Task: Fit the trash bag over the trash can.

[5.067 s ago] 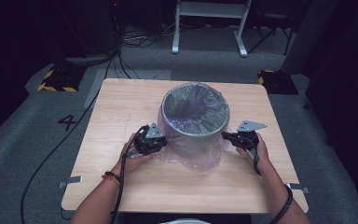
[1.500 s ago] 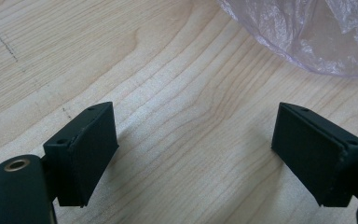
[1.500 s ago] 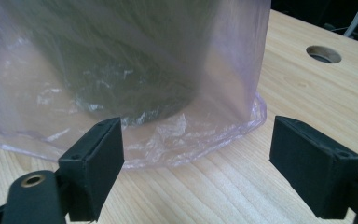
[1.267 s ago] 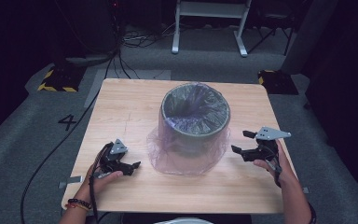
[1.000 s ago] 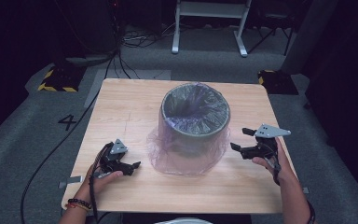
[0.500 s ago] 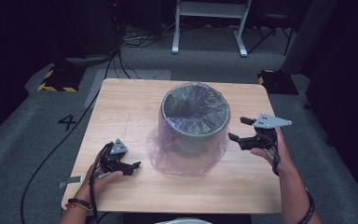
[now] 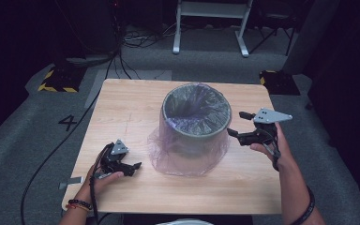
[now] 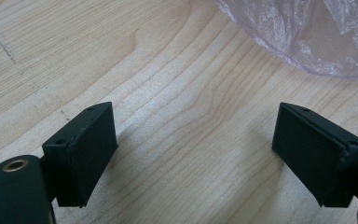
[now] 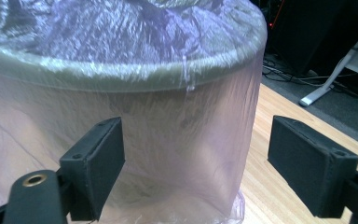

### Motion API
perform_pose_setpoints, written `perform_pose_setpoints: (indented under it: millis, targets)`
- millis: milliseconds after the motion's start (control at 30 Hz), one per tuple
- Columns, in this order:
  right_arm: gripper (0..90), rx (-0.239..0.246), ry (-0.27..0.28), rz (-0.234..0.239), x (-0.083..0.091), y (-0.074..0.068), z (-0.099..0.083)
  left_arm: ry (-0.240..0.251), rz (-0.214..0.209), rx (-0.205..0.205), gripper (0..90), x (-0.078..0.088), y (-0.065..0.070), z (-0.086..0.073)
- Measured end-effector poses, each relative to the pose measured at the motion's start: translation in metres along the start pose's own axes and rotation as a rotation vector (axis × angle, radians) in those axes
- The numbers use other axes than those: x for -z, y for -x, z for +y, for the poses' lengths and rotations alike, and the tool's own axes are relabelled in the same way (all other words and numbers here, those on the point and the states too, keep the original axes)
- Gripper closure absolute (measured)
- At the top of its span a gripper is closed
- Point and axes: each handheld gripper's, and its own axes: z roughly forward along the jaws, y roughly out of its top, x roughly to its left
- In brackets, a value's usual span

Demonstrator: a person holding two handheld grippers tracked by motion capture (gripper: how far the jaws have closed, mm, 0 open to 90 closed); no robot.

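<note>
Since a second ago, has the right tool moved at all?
Yes. The right tool has risen and come in toward the bin, from beside its lower wall up near the rim.

- The thin, translucent lilac plastic liner bag (image 7: pixel 187 157) is crinkled and glossy, catching light in fine creases; its skirt hangs loose over the wall and pools on the surface.
- The round grey bin (image 7: pixel 194 123) under it looks like smooth, matt plastic, with a dull pale rim.
- The light wooden surface (image 7: pixel 136 108) shows a flowing grain with a smooth, satin finish and a few faint pencil-like marks.
- The left gripper (image 8: pixel 196 158) has black, matt pads with slightly rough faces.
- The right gripper (image 9: pixel 196 168) has the same dull black pads; its grey three-cornered plate (image 7: pixel 272 115) looks like flat, matt metal.
- The grey floor (image 7: pixel 23 140) looks like rough carpet.
</note>
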Motion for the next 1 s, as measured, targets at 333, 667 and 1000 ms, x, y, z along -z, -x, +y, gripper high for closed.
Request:
perform_pose_setpoints:
  millis: [333,667,1000]
  targets:
    - [18.8,0.017,0.017,0.003,0.004,-0.001,0.010,0.001,-0.001,0.001,13.4,0.000,0.000,0.000]
    - [18.7,0.032,0.020,0.013,0.010,-0.001,0.014,0.001,-0.001,0.000,13.3,0.000,0.000,0.000]
    - [18.7,0.044,0.030,0.012,0.014,-0.001,0.023,0.000,0.001,0.000,13.2,0.000,0.000,0.000]
